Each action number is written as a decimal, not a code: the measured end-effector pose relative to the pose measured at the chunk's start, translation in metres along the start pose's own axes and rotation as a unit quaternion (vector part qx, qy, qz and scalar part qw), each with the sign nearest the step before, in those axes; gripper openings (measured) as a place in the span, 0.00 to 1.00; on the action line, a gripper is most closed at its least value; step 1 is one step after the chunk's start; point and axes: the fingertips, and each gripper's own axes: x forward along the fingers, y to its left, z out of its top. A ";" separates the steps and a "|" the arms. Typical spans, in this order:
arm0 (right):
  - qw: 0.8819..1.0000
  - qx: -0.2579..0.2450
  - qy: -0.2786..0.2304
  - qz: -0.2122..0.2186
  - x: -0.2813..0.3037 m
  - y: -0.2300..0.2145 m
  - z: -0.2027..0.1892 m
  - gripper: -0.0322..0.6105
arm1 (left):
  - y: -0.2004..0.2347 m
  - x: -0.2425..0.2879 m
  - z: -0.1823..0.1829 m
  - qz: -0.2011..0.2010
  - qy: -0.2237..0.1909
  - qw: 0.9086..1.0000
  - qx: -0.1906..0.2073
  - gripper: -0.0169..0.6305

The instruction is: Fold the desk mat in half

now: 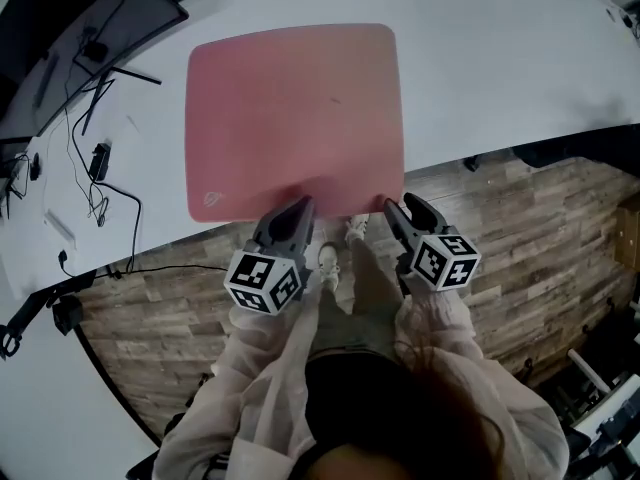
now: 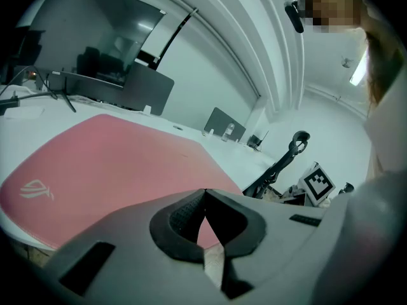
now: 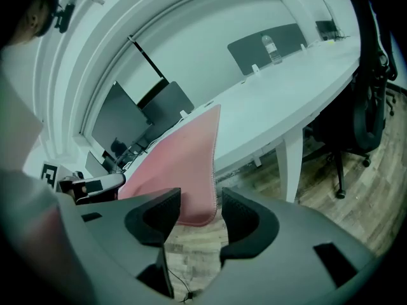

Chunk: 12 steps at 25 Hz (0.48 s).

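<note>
A pink desk mat (image 1: 295,118) lies flat on the white table (image 1: 500,68), its near edge at the table's front edge. My left gripper (image 1: 303,206) hovers at that near edge, a little right of the middle, and its jaws meet at the tips. In the left gripper view the mat (image 2: 108,164) spreads out beyond the shut left gripper (image 2: 203,192), with nothing held. My right gripper (image 1: 392,208) is at the mat's near right corner. In the right gripper view the right gripper (image 3: 200,202) stands open, with the mat's corner (image 3: 191,196) in the gap and the pads not pressing it.
Cables (image 1: 95,158) and a dark monitor (image 1: 130,18) sit on the table's left part. Wooden floor (image 1: 520,238) lies below the table's front edge, where the person's shoes (image 1: 330,258) show. A black office chair (image 3: 372,75) stands to the right.
</note>
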 end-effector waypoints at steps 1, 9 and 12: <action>1.000 0.002 0.005 0.006 0.004 -0.002 0.001 0.40 | 0.002 0.005 0.001 0.003 0.002 1.000 -0.001 0.07; 0.995 0.041 0.046 0.073 0.025 -0.002 -0.002 0.38 | 0.009 0.033 0.002 0.024 0.024 0.999 -0.012 0.07; 0.994 0.046 0.049 0.087 0.024 -0.002 -0.002 0.35 | 0.007 0.039 0.003 0.027 0.023 0.999 -0.014 0.06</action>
